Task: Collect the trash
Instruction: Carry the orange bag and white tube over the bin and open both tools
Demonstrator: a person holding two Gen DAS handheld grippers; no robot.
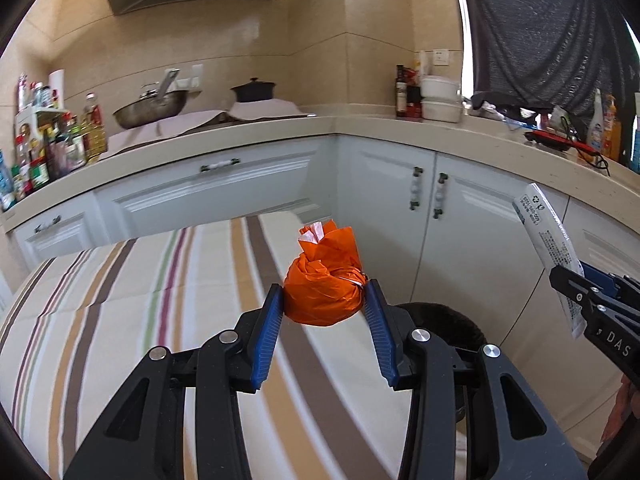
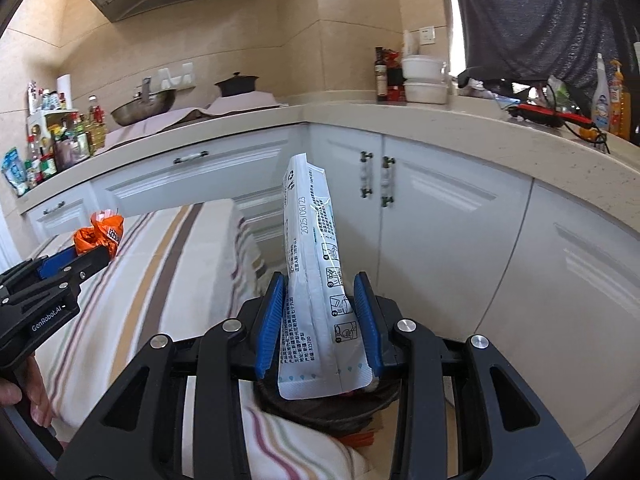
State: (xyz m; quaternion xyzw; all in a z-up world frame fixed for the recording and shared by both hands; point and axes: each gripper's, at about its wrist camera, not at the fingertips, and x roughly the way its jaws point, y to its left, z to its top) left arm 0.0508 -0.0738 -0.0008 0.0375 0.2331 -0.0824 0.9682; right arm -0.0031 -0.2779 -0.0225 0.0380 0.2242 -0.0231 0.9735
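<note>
My left gripper [image 1: 324,300] is shut on a crumpled orange wrapper [image 1: 326,284] and holds it above the striped tablecloth [image 1: 120,300], near the table's right edge. It also shows in the right wrist view [image 2: 86,258] with the orange wrapper [image 2: 100,234]. My right gripper [image 2: 320,300] is shut on a white printed pouch [image 2: 316,280] that stands upright between the pads, over a dark round bin [image 2: 320,408] beside the table. The pouch [image 1: 548,240] and right gripper [image 1: 576,288] also show at the right of the left wrist view, with the dark bin [image 1: 448,324] below.
White cabinets [image 1: 460,208] and a beige L-shaped counter [image 1: 360,124] run behind. A wok [image 1: 150,110], a black pot [image 1: 253,90], bottles [image 1: 60,140] and white containers [image 1: 440,98] stand on the counter. A dark cloth [image 1: 552,32] hangs at the upper right.
</note>
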